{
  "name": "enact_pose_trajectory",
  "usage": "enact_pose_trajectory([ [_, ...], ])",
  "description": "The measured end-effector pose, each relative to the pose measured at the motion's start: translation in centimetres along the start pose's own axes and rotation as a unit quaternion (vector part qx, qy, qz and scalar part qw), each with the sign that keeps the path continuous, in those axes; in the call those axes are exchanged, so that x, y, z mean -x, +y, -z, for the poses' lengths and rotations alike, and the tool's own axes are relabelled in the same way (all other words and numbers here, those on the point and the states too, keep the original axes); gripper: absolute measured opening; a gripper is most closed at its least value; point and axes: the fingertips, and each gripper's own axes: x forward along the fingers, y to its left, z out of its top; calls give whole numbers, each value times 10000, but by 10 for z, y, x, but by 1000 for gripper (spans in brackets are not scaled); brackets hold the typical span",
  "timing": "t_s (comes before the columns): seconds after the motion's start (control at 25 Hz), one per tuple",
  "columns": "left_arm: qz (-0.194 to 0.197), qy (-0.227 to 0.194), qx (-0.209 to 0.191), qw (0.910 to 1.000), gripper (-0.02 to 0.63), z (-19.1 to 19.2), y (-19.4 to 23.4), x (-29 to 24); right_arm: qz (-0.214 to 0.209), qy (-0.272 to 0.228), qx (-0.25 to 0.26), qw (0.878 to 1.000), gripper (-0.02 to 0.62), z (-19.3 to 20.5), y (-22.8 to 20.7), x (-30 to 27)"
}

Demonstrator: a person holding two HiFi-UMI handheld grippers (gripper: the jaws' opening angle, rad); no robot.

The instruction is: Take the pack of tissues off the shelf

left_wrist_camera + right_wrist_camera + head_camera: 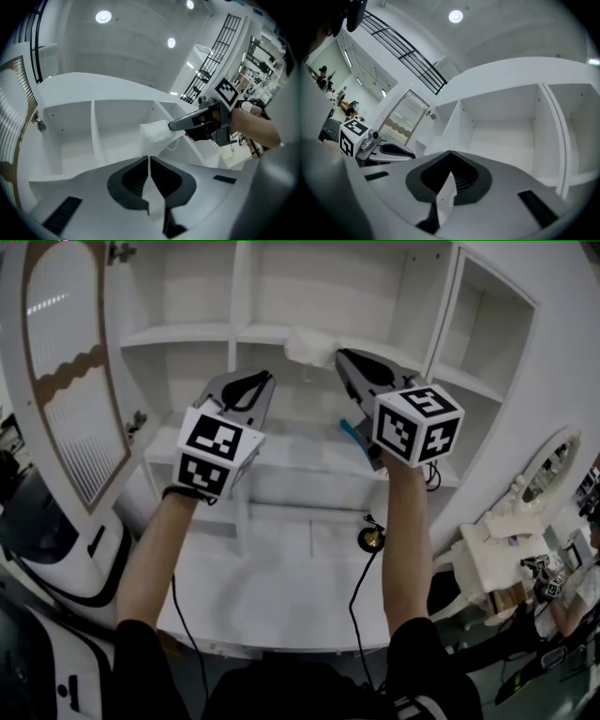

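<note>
The pack of tissues is a soft white packet at the front edge of the middle shelf of a white cabinet. My right gripper is shut, its tips pinching the packet's right edge. In the left gripper view the pack of tissues hangs from the right gripper. My left gripper is lower and to the left of the packet, apart from it, shut with nothing in it. In its own view the left gripper has its jaws together. In the right gripper view the right gripper hides the pinched edge.
The cabinet's slatted door stands open at the left. An upright divider splits the shelves, and a side shelf unit is at the right. A small round object with a black cable lies on the lower counter.
</note>
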Motion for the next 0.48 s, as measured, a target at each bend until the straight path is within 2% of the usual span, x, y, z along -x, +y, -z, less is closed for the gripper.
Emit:
enact_pose_trajectory([
  [0.28,133,-76,401,9991,12,24,-38,30,52,-365,-335,9988,17,43,33,55],
  [0.48,58,-34,750,9972,12,64,-64,51,466,-132,8,9988,17,94,54,73],
])
